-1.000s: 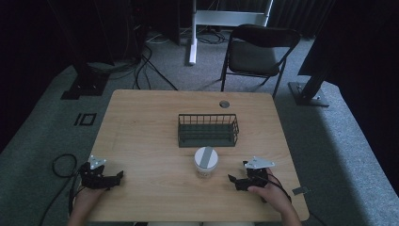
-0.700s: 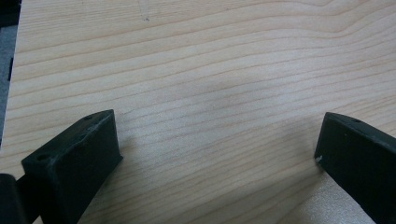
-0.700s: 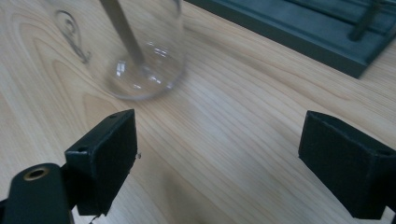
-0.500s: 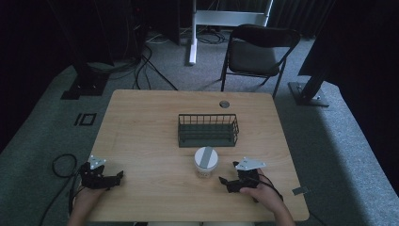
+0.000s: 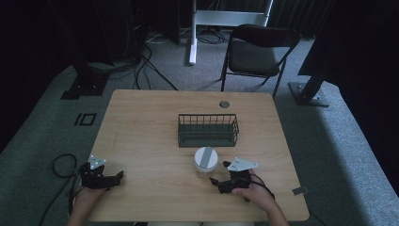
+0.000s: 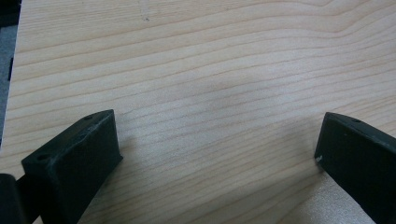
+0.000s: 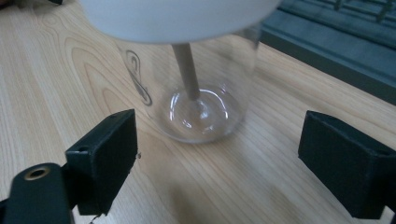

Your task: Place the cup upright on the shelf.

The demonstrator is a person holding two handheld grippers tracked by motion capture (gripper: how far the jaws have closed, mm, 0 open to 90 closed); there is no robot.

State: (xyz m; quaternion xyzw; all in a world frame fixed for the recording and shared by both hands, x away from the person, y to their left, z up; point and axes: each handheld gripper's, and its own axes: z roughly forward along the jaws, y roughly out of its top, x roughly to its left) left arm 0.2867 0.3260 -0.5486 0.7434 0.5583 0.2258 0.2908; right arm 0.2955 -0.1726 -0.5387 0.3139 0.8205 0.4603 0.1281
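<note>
Right claw (image 7: 217,154) wide open, empty, facing clear glass jar (image 7: 196,84), white round lid; left claw (image 6: 217,154) wide open over wood-grain bench (image 6: 210,70).

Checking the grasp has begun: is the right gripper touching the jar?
Apart. The right gripper view shows the right gripper open, bare table between both jaws and the jar.

Pretty dim room overall, the table (image 5: 141,136) is the one lit patch and the surroundings go nearly black. Right gripper (image 7: 215,154) close-up is soft: the jar (image 7: 205,88) just ahead blurs, white lid blown out, soft shadows under both jaws.
</note>
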